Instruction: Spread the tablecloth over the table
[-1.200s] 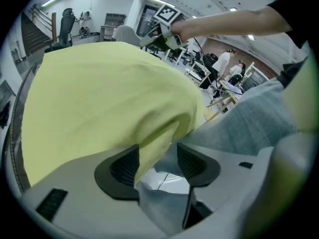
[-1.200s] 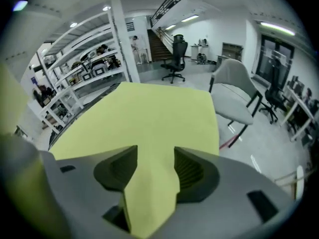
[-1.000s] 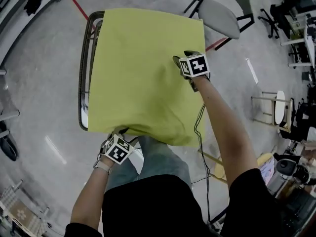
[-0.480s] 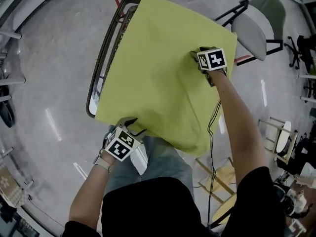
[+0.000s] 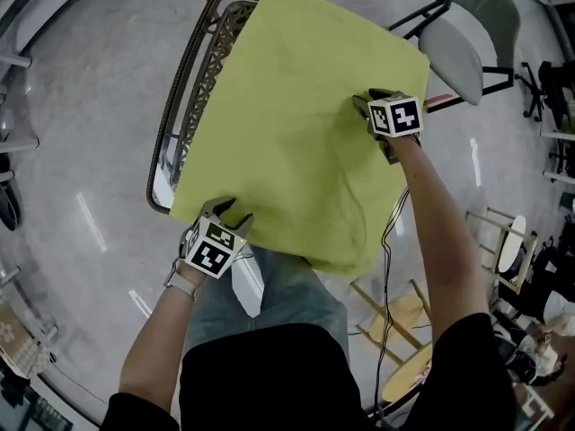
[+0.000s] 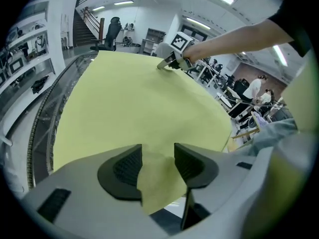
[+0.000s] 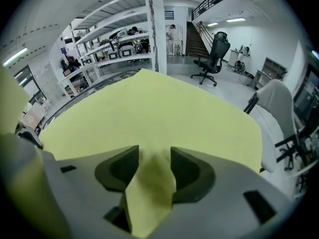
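A grey polished floor (image 5: 81,106) lies all round, with shelving (image 7: 119,39) and an office chair (image 7: 213,54) far beyond the right gripper (image 5: 365,104). A grey chair (image 5: 463,39) stands just to that gripper's right. The table (image 5: 182,97) lies ahead of both grippers, and only its dark metal rim shows, along the side left of the left gripper (image 5: 230,214). The yellow-green cloth (image 5: 287,124) covers the rest of the top, mostly flat, with a few folds running back from the right gripper. Its near edge hangs off toward the person.

The right arm (image 5: 431,241) is stretched forward over the cloth's right side, its gripper tilted steeply down, and a black cable (image 5: 388,241) trails beneath it. The left arm (image 5: 157,348) is bent close to the body, with a watch (image 5: 180,284) at the wrist. Its gripper sits at the cloth's near left corner.

Both grippers' jaws have just been closing. Each is clamped on a pinched fold of cloth that fills the gap between its pads.
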Tool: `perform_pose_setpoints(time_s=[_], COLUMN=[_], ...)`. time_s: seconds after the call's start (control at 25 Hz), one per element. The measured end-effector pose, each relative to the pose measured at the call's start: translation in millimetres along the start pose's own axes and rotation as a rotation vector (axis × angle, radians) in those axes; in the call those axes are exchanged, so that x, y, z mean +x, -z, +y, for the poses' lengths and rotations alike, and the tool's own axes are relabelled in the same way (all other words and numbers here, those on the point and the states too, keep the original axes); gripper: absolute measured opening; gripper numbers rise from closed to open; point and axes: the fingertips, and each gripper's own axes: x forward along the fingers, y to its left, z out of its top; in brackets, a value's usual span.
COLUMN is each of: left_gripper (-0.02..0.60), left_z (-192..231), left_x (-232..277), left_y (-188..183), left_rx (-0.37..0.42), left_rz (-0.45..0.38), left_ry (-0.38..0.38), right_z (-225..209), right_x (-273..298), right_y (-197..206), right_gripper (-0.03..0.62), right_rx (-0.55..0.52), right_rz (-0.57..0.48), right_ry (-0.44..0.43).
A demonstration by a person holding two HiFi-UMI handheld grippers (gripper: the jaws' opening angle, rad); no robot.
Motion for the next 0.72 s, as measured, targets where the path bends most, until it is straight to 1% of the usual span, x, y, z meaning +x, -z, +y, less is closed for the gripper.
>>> perform_pose_setpoints(time_s=[0.12,0.24,0.48,0.72], left_gripper=[0.206,0.206,0.206,0.207], left_z=[-23.2,-45.4,-79.9,-107.4], left_x=[5.4,10.9,21.6,31.5], left_y=[2.2,4.8,4.6,-3.9], left_rx=[-0.017,0.006,0.008,0.011], left_rz=[0.006,0.011,0.007,0.012], left_ry=[0.05,0.073,0.125,0.179], right_z=[-5.8,-11.9,-29.9,-51.6], right_x=[-6.9,-14.4,-30.3,-46.3], right_y=[12.7,27.4,57.1,84.3], right_gripper=[0.204,0.204,0.204,0.204], right_rx=[0.004,0.008,0.033,0.044], right_rz=[0.011,0.027,0.056,0.159], right_ry=[0.001,0.003,0.007,0.008])
